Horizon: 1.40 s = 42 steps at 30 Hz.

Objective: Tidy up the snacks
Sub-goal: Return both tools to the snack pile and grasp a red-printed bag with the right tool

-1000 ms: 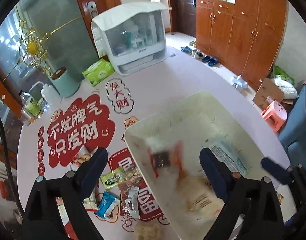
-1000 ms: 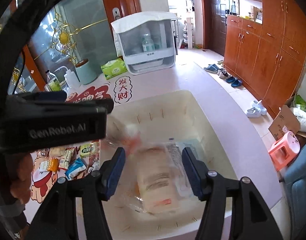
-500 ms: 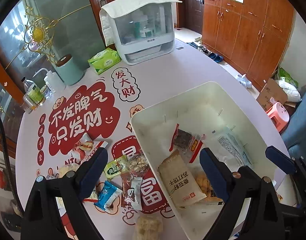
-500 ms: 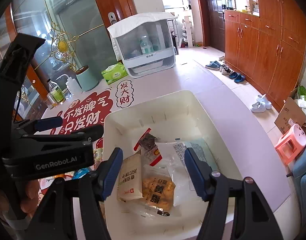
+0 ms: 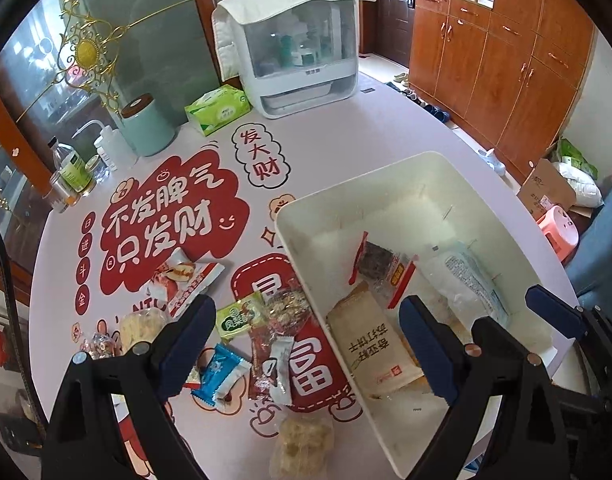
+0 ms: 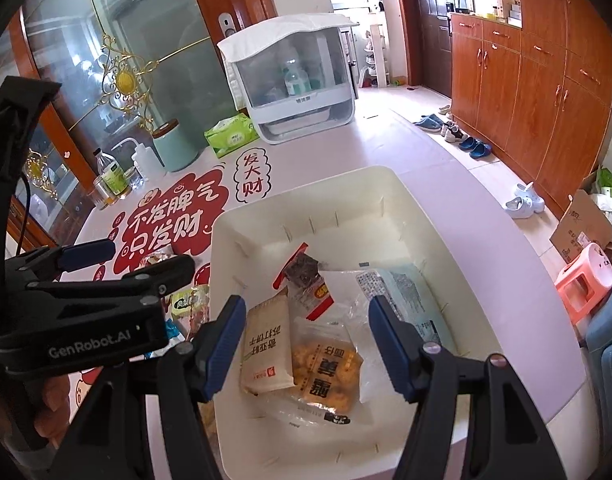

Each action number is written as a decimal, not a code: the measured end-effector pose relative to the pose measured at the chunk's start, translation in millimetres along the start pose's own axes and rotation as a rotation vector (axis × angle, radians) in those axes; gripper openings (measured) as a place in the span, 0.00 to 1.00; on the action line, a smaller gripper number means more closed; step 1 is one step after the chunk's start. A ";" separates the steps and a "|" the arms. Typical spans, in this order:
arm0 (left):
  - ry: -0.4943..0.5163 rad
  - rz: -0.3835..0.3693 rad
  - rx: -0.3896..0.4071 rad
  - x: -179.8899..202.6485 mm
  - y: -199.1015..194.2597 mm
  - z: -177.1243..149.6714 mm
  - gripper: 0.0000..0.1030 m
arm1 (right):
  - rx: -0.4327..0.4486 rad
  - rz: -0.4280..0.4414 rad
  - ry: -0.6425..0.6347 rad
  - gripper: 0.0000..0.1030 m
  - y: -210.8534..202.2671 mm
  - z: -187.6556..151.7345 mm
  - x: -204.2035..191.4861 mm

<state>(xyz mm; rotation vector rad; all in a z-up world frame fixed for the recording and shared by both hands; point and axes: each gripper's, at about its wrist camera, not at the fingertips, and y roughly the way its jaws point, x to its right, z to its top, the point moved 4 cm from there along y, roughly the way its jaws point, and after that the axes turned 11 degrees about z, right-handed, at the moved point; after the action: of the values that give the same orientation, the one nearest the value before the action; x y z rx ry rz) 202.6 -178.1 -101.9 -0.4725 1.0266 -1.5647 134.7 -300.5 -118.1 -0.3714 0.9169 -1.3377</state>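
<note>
On the table [image 5: 386, 128], both grippers [image 5: 306, 344] [image 6: 302, 340] gape empty; bin's [image 6: 306, 188] bottom packets seem overlapped.

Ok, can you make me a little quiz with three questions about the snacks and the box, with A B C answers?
1. Where is the blue snack packet?
A. inside the white box
B. on the table beside the white box
C. on top of the tissue pack

2. What colour is the tissue pack?
A. green
B. pink
C. black

3. How are the jaws of the right gripper?
A. shut on a packet
B. shut on nothing
C. open, holding nothing

Answers:
1 B, it lies on the table, left of the white box.
2 A, its wrapper is green and white.
3 C, both fingers stand wide apart above the beige cracker packet.
</note>
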 end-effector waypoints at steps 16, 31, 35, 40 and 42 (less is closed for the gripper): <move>-0.060 0.056 -0.077 -59.5 14.5 -51.8 0.90 | -0.034 -0.017 0.008 0.63 12.9 -9.9 -15.2; -0.192 0.091 -0.176 -141.9 36.5 -108.9 0.90 | -0.131 0.031 -0.074 0.63 48.4 -31.9 -74.4; -0.225 0.101 -0.186 -163.6 39.9 -118.6 0.90 | -0.149 0.051 -0.109 0.63 58.7 -33.4 -97.0; -0.267 0.116 -0.205 -192.2 46.3 -131.5 0.90 | -0.174 0.071 -0.148 0.63 71.0 -37.4 -122.8; -0.280 0.124 -0.214 -200.9 49.3 -134.5 0.90 | -0.183 0.081 -0.164 0.63 76.2 -38.9 -133.3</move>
<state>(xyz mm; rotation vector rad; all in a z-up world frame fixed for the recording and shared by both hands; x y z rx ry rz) 182.7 58.8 -167.9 -0.7397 0.9889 -1.2438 161.7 -147.5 -148.8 -0.5716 0.9092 -1.1350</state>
